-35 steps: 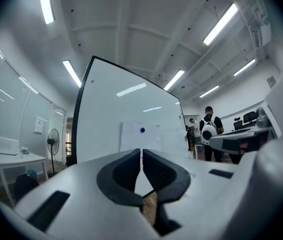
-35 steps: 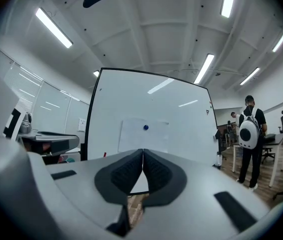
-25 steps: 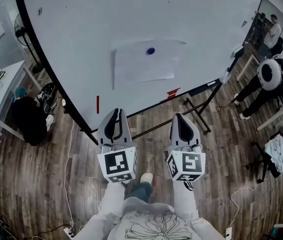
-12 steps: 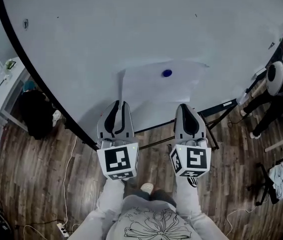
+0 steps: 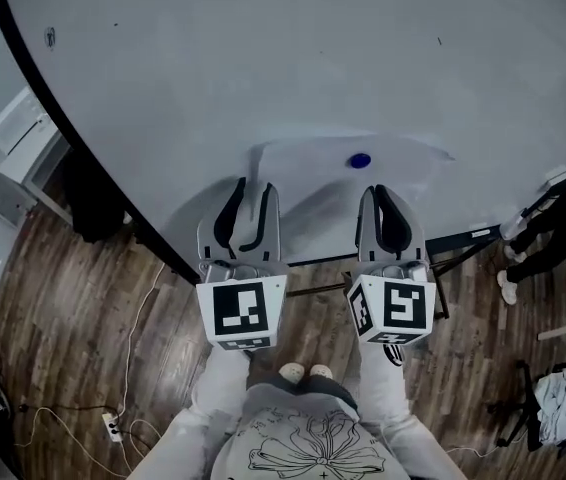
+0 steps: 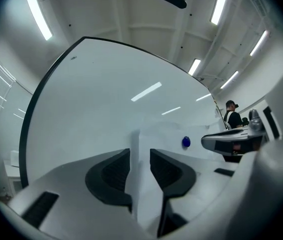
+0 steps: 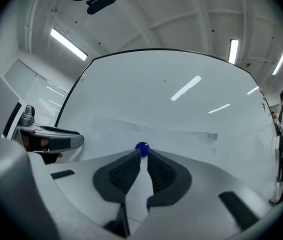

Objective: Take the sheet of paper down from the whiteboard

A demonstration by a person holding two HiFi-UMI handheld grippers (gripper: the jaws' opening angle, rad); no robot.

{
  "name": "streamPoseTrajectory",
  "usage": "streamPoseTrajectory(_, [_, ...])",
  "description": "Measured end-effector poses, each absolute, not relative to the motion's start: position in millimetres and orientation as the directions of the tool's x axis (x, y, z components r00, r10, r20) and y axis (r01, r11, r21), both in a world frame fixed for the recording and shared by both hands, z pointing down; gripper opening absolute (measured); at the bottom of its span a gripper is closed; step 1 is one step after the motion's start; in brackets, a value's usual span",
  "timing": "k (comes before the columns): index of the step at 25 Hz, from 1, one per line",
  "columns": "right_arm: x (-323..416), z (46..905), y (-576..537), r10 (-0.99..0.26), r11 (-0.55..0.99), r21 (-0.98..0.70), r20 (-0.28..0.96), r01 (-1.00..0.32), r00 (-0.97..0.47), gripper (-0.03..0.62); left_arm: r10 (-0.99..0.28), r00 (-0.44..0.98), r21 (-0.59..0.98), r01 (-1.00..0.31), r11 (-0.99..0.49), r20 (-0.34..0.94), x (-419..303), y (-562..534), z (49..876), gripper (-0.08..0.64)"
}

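Observation:
A white sheet of paper [image 5: 308,173] hangs on the whiteboard [image 5: 263,58], pinned by a blue round magnet [image 5: 360,160] near its top edge. My left gripper [image 5: 248,196] is at the sheet's left edge with its jaws opening. In the left gripper view that paper [image 6: 166,134] edge runs between the spread jaws of my left gripper [image 6: 140,151], untouched by the pads. My right gripper [image 5: 388,196] points at the sheet just below the magnet. In the right gripper view the magnet [image 7: 142,148] sits just beyond my right gripper [image 7: 141,156], whose jaws are barely parted and opening, with nothing between them.
The board's black stand [image 5: 463,238] runs along a wooden floor. A white cabinet [image 5: 23,133] stands at the left. A power strip and cables [image 5: 111,426] lie at lower left. People stand to the right [image 5: 543,238], one showing in the left gripper view [image 6: 232,116].
Both grippers have moved forward to the board and up to the sheet. The left jaws have spread apart around the paper's left edge. The right jaws look almost unchanged.

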State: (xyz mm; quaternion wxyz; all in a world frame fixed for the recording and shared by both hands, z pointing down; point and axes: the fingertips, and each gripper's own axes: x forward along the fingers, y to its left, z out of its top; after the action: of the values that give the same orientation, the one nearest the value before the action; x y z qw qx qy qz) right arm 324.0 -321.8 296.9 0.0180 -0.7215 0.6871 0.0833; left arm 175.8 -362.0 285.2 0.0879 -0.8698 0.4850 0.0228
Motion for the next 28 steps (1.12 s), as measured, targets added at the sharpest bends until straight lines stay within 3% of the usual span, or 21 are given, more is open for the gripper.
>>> streamPoseTrajectory(4, [326, 290, -334, -0.991, 0.013, 0.116, -0.134, -0.993, -0.029, 0.132, -0.862, 0.494, -0.135, -0.867, -0.479, -0.116, 183, -363, 283, 0.115])
streamPoseTrajectory(11, [320, 283, -354, -0.989, 0.055, 0.200, -0.123, -0.978, -0.081, 0.179, -0.879, 0.466, -0.147, -0.881, -0.450, -0.104, 195, -369, 283, 0.115])
streamPoseTrajectory(19, [317, 284, -360, -0.990, 0.061, 0.251, -0.105, -0.966, -0.090, 0.172, -0.906, 0.414, -0.145, -0.905, -0.399, -0.091, 197, -372, 285, 0.112])
streamPoseTrajectory(24, [319, 284, -366, -0.993, 0.023, 0.268, -0.105, -0.963, -0.053, 0.122, -0.912, 0.396, -0.106, -0.917, -0.386, -0.106, 189, -374, 282, 0.018])
streamPoseTrajectory(28, [320, 285, -366, -0.993, 0.010, 0.259, -0.113, -0.966, -0.041, 0.120, -0.907, 0.407, -0.069, -0.913, -0.401, -0.111, 189, -371, 280, 0.005])
